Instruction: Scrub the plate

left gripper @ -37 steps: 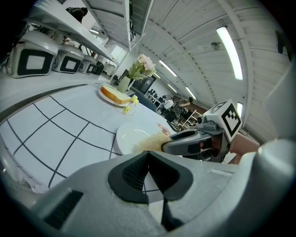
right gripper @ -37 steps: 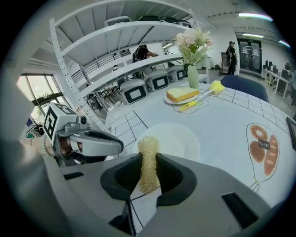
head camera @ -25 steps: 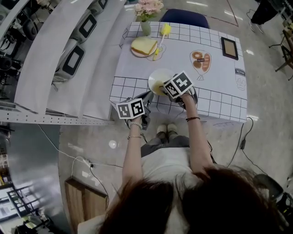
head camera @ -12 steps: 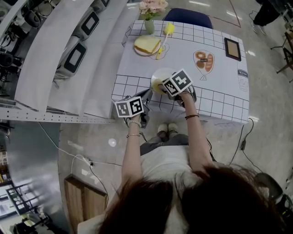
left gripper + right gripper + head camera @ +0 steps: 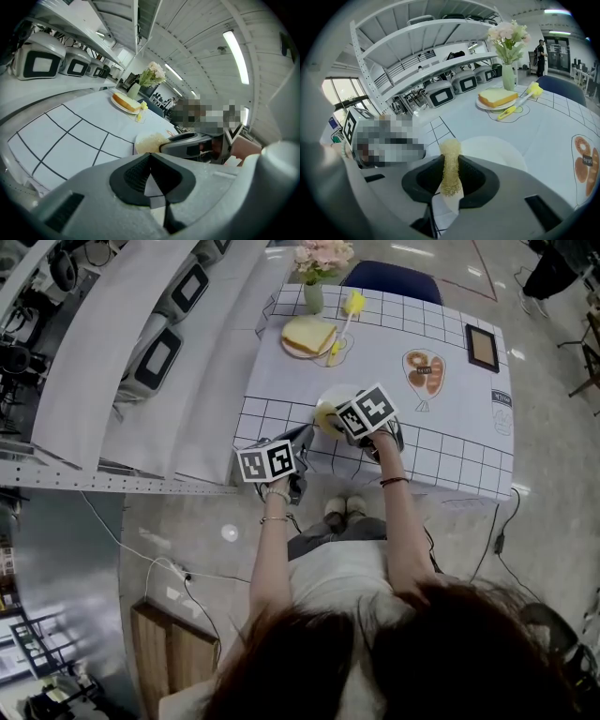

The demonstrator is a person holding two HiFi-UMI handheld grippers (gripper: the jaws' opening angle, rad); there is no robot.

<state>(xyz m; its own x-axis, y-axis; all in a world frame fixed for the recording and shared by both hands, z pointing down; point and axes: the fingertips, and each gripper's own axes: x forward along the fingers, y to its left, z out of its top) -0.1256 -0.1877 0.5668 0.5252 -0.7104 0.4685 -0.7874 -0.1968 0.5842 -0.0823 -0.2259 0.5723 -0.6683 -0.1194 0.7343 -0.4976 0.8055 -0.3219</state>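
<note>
Pinching scrubber (image 5: 450, 149) in right tongs (image 5: 451, 169) | plate (image 5: 499, 151) just beyond tips

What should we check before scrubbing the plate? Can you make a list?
1. Is the scrubber held by the right claw? Ok, it is pinched between the jaws.
2. Is the plate in front of the right claw? Ok.
3. Is the scrubber touching the plate? Cannot tell.
4. Is the left claw steadying the plate? Not ok: it is shut on nothing, apart from the plate, at the table edge.
5. Is the bread out of the way? Ok, it sits at the far side.
</note>
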